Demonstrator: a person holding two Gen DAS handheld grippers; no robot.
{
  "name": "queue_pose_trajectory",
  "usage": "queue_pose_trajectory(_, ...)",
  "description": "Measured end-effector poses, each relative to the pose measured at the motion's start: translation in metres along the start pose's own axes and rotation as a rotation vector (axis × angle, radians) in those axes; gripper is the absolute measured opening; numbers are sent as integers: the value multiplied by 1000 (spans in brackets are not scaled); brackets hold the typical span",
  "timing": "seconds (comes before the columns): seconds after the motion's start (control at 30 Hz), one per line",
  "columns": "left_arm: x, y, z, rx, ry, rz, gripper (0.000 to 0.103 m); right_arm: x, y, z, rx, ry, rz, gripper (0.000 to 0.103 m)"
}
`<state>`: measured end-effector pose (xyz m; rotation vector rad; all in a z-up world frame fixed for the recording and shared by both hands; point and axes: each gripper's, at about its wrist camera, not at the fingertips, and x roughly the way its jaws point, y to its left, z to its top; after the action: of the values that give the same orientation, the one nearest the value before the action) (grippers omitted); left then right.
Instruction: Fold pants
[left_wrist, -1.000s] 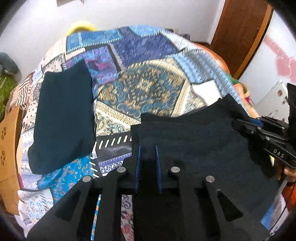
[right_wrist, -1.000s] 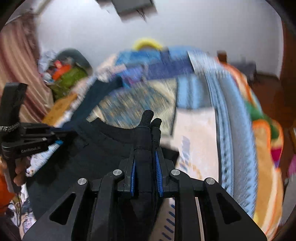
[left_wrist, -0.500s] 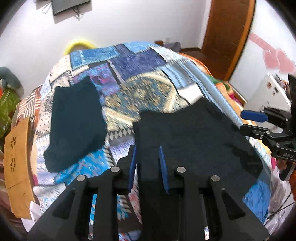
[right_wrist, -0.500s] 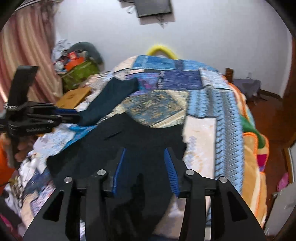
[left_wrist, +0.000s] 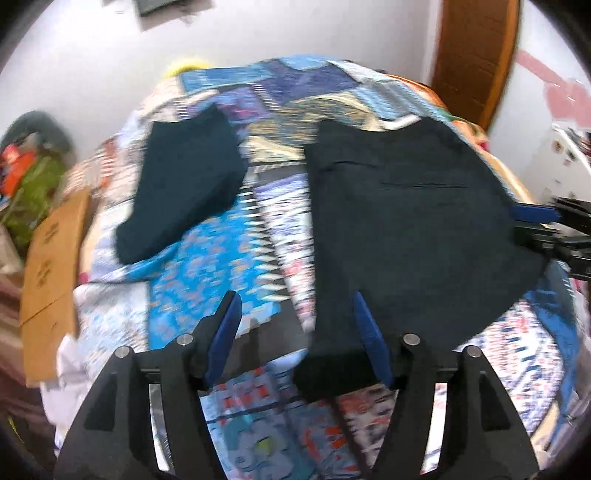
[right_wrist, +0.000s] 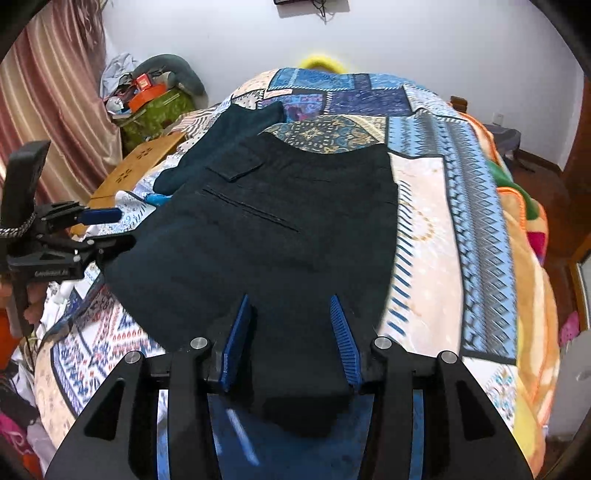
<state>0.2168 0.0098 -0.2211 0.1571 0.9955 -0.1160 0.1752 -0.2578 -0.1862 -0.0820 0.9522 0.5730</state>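
The dark pants (left_wrist: 406, 221) lie spread flat on the patchwork bedspread (left_wrist: 221, 266), pocket side up (right_wrist: 277, 221). My left gripper (left_wrist: 294, 295) hovers over their near left corner. Its jaws are opening wide, and the cloth only lies beside the right finger (left_wrist: 369, 339). My right gripper (right_wrist: 290, 299) stands open above the near edge of the pants, with cloth under the gap but neither pad pressing on it. Each gripper appears in the other's view: the right gripper (left_wrist: 535, 214) at the pants' right side, the left gripper (right_wrist: 99, 225) at their left.
A second dark folded garment (left_wrist: 184, 184) lies on the bed's left side (right_wrist: 229, 129). A wooden board (right_wrist: 140, 162) and a heap of bags (right_wrist: 155, 96) sit beyond the left edge. An orange blanket (right_wrist: 524, 229) hangs off the right side. A brown door (left_wrist: 476, 48) is far right.
Both grippers were shut on the pants' near edge a second ago. They have since opened, let go and drawn back, and the pants now lie flat on the bed.
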Motion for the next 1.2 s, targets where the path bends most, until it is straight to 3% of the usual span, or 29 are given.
queue_pose_trajectory(0.1,3,10,-10,-40,4,64,65,-7,-6,-5,19,-7,-25,41)
queue_pose_trajectory(0.17,8,20,-15,-66,30,97,65,-8,-14,-9,50,-3,-52,53)
queue_pose_trajectory(0.37,-3,55,-18,-172,12,108,66,-27,-30,-18,81,-16,-94,58)
queue_pose_trajectory(0.5,-17,60,6,-150,-27,141,78,-29,-35,-14,26,-7,-164,59)
queue_pose_trajectory(0.6,-24,59,30,-155,-72,146,91,-28,-43,-8,56,1,-175,59)
queue_pose_trajectory(0.7,-25,51,58,-160,-101,84,95,-29,-49,2,97,-21,-135,59)
queue_pose_trajectory(0.8,-14,36,77,-141,-79,-5,98,-24,-52,15,137,-32,-76,63)
queue_pose_trajectory(0.9,10,16,91,-102,-5,-88,98,-10,-54,21,160,-13,-33,67)
queue_pose_trajectory(1.03,46,-14,99,-38,125,-172,98,24,-60,24,201,80,33,67)
queue_pose_trajectory(1.13,72,-26,101,-37,232,-221,98,45,-66,23,250,144,117,68)
queue_pose_trajectory(1.2,82,-28,101,-51,268,-258,98,50,-66,26,251,141,147,72)
